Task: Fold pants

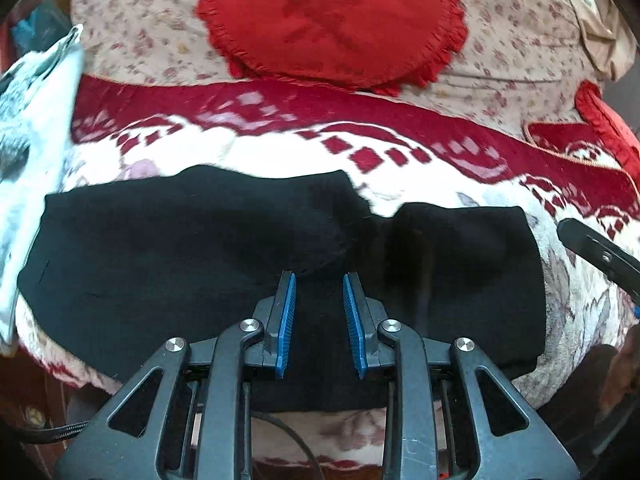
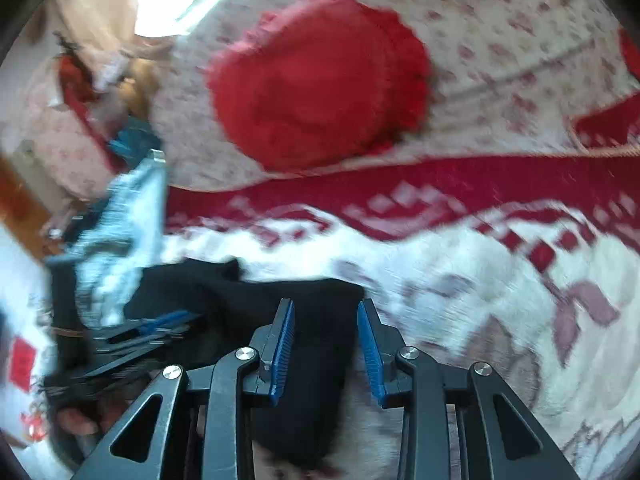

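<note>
Black pants (image 1: 200, 248), soft, limp knit on our blanket (image 1: 400, 184); left tongs (image 1: 319, 280) and right tongs (image 2: 326, 306) both gape, empty; we judge hem corners best holds.

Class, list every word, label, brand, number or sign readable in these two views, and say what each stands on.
None can be read.
The red patch on the white item at the right wrist view's left edge is too blurred to read.
The black pants, patterned blanket and red round cushion show no text.

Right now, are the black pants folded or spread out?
Folded at least once: the black pants lie as a compact band on the blanket, one layer edge overlapping mid-garment.
</note>
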`<state>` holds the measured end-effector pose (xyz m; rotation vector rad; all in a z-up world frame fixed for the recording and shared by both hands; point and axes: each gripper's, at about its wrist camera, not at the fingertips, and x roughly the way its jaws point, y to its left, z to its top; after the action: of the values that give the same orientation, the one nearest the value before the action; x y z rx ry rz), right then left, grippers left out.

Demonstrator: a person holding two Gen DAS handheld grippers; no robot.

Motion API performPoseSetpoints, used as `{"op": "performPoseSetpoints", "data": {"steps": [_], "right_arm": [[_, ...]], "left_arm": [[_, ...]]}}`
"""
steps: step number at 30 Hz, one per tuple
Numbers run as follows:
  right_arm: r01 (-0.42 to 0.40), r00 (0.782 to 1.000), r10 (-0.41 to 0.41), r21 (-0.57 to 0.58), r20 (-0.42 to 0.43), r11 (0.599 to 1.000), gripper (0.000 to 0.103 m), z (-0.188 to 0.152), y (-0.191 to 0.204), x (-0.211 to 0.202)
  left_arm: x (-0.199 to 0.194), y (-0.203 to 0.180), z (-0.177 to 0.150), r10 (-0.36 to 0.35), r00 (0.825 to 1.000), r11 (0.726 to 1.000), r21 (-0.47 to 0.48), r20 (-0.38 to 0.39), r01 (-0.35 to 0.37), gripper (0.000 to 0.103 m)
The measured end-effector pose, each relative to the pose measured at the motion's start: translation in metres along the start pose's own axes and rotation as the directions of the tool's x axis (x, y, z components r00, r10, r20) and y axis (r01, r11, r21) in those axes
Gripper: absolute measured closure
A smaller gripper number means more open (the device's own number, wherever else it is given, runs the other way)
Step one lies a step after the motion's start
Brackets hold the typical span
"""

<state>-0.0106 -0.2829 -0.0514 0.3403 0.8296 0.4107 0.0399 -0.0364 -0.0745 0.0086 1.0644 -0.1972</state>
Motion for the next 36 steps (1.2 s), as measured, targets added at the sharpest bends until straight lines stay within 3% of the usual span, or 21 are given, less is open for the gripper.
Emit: {"op": "performPoseSetpoints", "data": {"steps": [4,7,11,16,19,24,26,29,32,36], "right_arm": [[0.009,0.999,-0.014,-0.114,-0.049,0.993,0.072,-0.004,0.033,0.028],[0.000,0.995,-0.012,-0.131,-0.096,0.991,0.072,-0.007,0.046,0.054],[0.043,0.988,-0.072,-0.203,-0.138,0.978,0.072,-0.012,0.062,0.082],[0.008,0.981,-0.057,-0.262,-0.183,0.965,0.072,-0.017,0.084,0.105],[0.018,0.981,-0.071,-0.278,-0.182,0.960,0.072,-0.015,0.093,0.105],[-0.020,0.988,-0.024,-0.275,-0.155,0.961,0.072,-0.002,0.107,0.095],[-0.061,0.987,0.013,-0.297,-0.160,0.953,0.067,0.005,0.120,0.099],[-0.102,0.983,0.042,-0.335,-0.181,0.937,0.062,0.010,0.138,0.113],[-0.115,0.976,0.031,-0.387,-0.215,0.915,0.061,0.013,0.158,0.134],[-0.111,0.970,0.003,-0.427,-0.245,0.898,0.061,0.010,0.175,0.157]], "left_arm": [[-0.010,0.017,-0.007,0.032,0.999,0.999,-0.033,0.008,-0.032,0.079],[-0.020,0.028,-0.010,0.060,0.998,0.997,-0.043,0.025,-0.059,0.079],[-0.030,0.042,-0.013,0.084,0.996,0.994,-0.068,0.041,-0.081,0.079],[-0.034,0.057,-0.015,0.086,0.995,0.991,-0.106,0.044,-0.081,0.079],[-0.036,0.065,-0.017,0.092,0.995,0.989,-0.122,0.041,-0.086,0.076],[-0.044,0.089,-0.025,0.094,0.995,0.979,-0.183,0.043,-0.085,0.070],[-0.048,0.105,-0.030,0.093,0.995,0.969,-0.235,0.042,-0.080,0.067],[-0.052,0.130,-0.037,0.078,0.996,0.945,-0.322,0.049,-0.059,0.053],[-0.054,0.153,-0.044,0.078,0.996,0.915,-0.400,0.047,-0.053,0.053],[-0.055,0.169,-0.048,0.110,0.993,0.900,-0.427,0.038,-0.084,0.053]]}}
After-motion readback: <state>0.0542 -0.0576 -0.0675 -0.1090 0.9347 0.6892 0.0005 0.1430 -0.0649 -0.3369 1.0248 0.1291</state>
